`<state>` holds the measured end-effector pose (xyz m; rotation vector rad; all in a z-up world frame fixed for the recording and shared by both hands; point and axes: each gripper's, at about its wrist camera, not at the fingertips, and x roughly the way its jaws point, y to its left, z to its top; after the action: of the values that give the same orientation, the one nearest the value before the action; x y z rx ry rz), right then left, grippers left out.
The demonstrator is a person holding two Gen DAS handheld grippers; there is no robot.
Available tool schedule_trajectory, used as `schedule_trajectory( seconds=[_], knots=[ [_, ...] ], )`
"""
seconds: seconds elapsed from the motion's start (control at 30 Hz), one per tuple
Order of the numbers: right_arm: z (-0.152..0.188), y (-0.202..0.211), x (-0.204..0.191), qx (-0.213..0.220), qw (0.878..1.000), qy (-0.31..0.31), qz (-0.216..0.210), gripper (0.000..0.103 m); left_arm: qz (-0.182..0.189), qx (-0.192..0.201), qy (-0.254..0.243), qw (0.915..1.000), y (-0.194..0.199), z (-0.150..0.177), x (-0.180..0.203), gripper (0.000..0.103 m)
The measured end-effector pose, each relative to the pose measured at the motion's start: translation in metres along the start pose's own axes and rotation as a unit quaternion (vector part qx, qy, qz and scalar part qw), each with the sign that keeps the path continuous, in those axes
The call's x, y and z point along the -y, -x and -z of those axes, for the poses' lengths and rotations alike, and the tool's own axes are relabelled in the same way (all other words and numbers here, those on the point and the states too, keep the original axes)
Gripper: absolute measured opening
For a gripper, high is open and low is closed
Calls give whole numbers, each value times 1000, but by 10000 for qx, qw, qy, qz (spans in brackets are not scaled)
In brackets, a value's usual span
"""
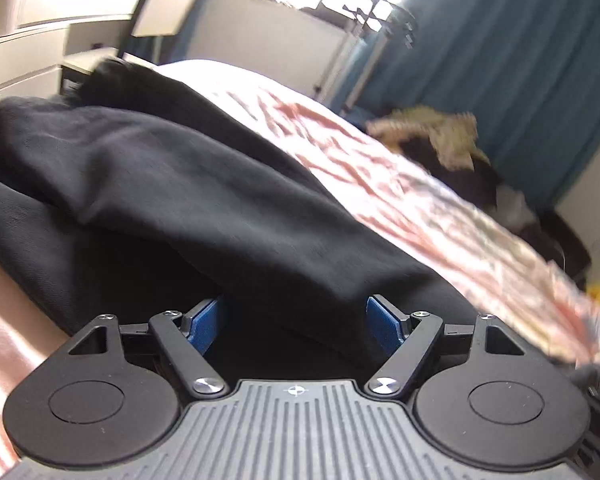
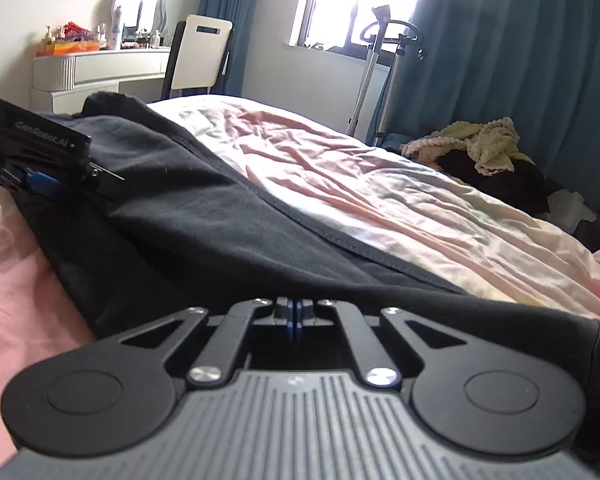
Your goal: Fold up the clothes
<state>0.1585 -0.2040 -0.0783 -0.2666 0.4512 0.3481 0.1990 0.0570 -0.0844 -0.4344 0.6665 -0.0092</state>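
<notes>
A black garment [image 1: 172, 184] lies folded over on the bed, stretching away from both grippers. My left gripper [image 1: 296, 320] is open, its blue pads [image 1: 204, 320] wide apart, and a thick fold of the black cloth rests between them. The left view is motion-blurred. My right gripper [image 2: 295, 316] is shut, pads pressed together on the near edge of the black garment [image 2: 204, 216]; the fingertips are buried in the cloth. In the right wrist view the left gripper [image 2: 40, 172] shows at the far left, low over the same garment.
The bed carries a crumpled pink and white sheet [image 2: 360, 184]. A cream knit piece on dark clothes [image 2: 480, 148] is heaped at the far right. Behind stand a white dresser [image 2: 100, 68], a chair [image 2: 200, 56], a garment steamer stand [image 2: 374, 64] and teal curtains [image 2: 520, 48].
</notes>
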Motion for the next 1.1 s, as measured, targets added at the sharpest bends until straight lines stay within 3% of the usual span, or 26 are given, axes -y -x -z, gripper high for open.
schedule_trajectory(
  seconds=[0.07,0.2,0.33,0.47,0.57,0.67,0.73,0.83,0.93,1.0,1.1],
  knots=[
    [-6,22,-3,149,9999,78,9,2,-20,40,170,9998,7,-2,-6,80],
    [-2,60,-19,50,9978,655,43,2,-59,121,508,9986,21,-6,-16,80],
    [16,54,-24,-769,9931,804,-365,3,-99,202,847,9962,34,-10,-27,80],
    [25,48,-36,-811,9910,1038,-232,7,-139,284,1177,9925,48,-14,-38,81],
    [20,59,-31,-541,9948,792,-341,18,-203,417,1080,9931,58,-17,-41,81],
    [13,73,-28,-207,9980,407,-432,38,-259,509,1017,9932,63,-21,-44,81],
    [9,82,-28,92,9979,258,-579,40,-326,508,1039,9928,64,-26,-49,81],
    [2,91,-28,503,9964,102,-673,52,-486,591,1085,9911,62,-39,-62,81],
    [-3,84,-21,553,9969,129,-541,59,-685,713,880,9912,58,-62,-76,81],
    [-1,73,-9,406,9982,-100,-423,60,-1140,889,341,9889,47,-90,-85,82],
    [5,53,9,114,9985,-491,-218,61,-1767,795,-161,9809,14,-135,-108,82]
  ],
)
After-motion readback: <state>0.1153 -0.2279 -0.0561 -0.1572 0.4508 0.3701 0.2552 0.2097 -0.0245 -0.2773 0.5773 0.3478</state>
